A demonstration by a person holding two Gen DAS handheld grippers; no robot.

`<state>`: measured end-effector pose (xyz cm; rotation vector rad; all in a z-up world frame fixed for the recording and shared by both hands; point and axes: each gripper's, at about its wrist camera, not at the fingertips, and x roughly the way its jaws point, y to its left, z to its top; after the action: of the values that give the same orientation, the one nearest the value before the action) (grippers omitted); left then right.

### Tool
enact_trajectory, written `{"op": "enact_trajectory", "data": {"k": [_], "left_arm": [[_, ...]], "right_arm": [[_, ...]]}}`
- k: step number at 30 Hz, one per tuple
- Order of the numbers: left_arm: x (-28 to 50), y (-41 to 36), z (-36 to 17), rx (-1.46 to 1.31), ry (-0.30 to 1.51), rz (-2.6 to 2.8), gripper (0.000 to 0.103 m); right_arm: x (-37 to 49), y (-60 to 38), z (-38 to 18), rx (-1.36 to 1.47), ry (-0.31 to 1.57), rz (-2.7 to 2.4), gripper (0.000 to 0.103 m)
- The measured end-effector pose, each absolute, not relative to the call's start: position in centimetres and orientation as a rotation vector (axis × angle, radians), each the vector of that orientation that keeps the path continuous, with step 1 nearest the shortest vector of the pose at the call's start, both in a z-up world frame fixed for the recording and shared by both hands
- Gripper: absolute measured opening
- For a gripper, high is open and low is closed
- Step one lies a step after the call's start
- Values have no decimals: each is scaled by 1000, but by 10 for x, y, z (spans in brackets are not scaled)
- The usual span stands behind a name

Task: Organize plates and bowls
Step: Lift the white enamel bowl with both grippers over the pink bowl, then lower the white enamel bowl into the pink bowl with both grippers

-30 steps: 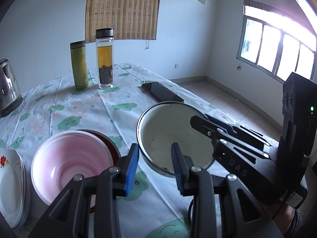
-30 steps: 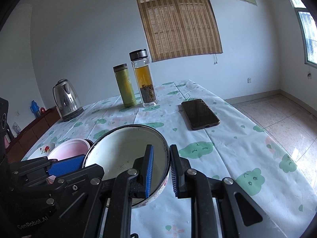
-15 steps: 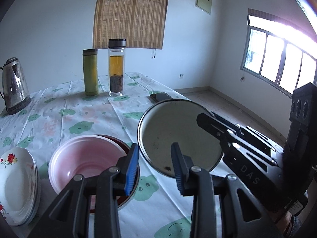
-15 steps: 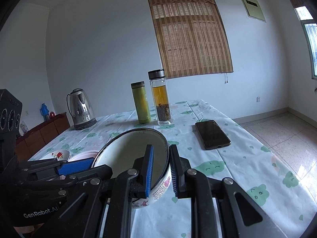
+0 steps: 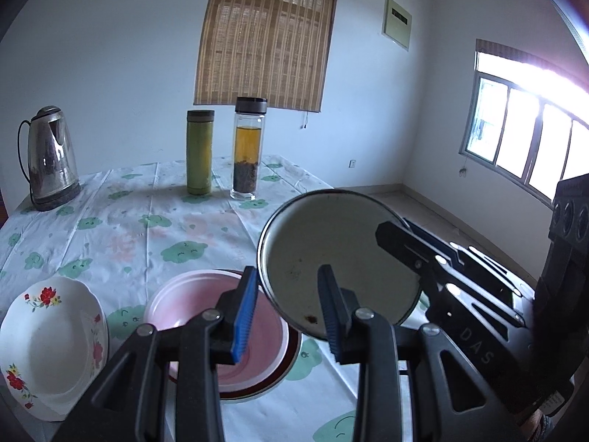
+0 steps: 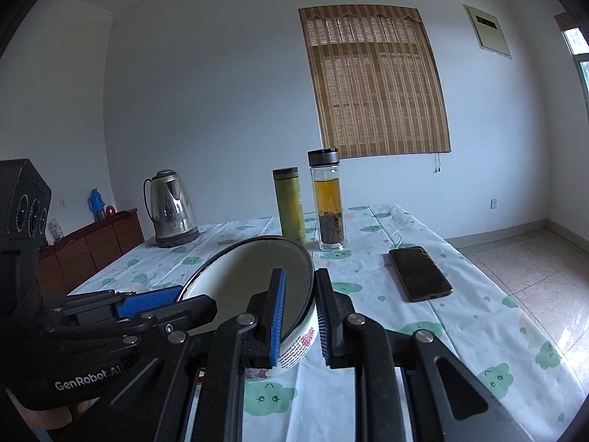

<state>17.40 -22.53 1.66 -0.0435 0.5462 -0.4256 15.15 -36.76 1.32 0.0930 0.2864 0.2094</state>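
Across the room I see the table (image 5: 110,221), covered in a white cloth printed with green clouds, and everything else stands on it or hangs over it. At its far left stands a steel kettle (image 5: 49,158), and further right a green flask (image 5: 200,151) stands just beside a glass bottle (image 5: 247,151) of amber tea with leaves settled at the bottom. Near the front left edge I have a white plate (image 5: 48,346) with red flowers, and beside it a pink bowl (image 5: 191,313) nested inside a dark red one.

My right tool (image 6: 298,313) has its blue pads pinching the rim of the enamel bowl (image 5: 331,258), one pad inside and one outside, so the bowl hangs tilted above the table, just right of the pink bowl and partly over it. From the right wrist I can see a pink printed pattern on its outer wall. My left tool (image 5: 287,313) is slightly spread with nothing between its pads, poised in front of the enamel bowl and above the pink one. A dark phone (image 6: 419,272) lies flat on the cloth to the right, well apart from the dishes.
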Motion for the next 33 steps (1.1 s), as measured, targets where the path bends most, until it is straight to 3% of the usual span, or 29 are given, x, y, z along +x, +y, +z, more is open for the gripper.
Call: {"op": "enact_trajectory", "data": {"k": [15, 33], "left_arm": [[180, -171, 24, -142, 521, -342, 32], [191, -156, 7, -141, 605, -280, 32]], "right_arm": [[170, -320, 32, 40, 293, 310, 18], [187, -298, 12, 44, 370, 346, 18]]}}
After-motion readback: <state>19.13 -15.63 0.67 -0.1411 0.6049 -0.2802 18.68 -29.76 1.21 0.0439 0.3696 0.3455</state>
